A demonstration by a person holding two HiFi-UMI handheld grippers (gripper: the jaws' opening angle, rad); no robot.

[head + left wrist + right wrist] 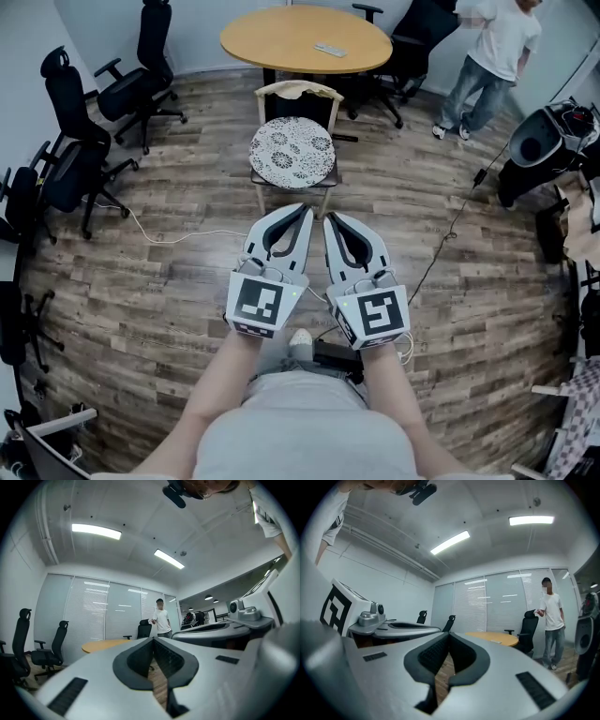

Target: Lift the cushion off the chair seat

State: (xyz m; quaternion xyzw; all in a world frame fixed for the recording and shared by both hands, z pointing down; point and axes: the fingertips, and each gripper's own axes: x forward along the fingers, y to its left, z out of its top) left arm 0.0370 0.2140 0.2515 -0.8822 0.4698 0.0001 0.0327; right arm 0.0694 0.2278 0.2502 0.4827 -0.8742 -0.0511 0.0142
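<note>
Left tool [302, 211] and right tool [332, 220] are being held side by side, just apart, both pointing level and forward. Left tool: jaws are meeting at the tips, narrow, gripping nothing; only floor is showing through the gap behind the tips. Right tool: same, jaws are closing tip to tip, nothing between them.

Cushion [292, 152] is sitting flat on the seat of the wooden chair [298, 90], straight ahead of both tool tips and apart from them, no contact. It is round with a white-on-dark pattern and is covering most of the seat. Neither tool view is showing it; the tools' own bodies are blocking the low foreground.

The round worktop [300, 37] is standing beyond the chair, further ahead of the tools, with a small flat grey item [329, 50] lying on it. Black office chairs [141, 75] are standing ahead and to the left of the left tool. A person [497, 47] in a white shirt is standing ahead and to the right of the right tool, past the worktop. A white cable [178, 236] is running across the wood floor [169, 300] just left of the left tool.
</note>
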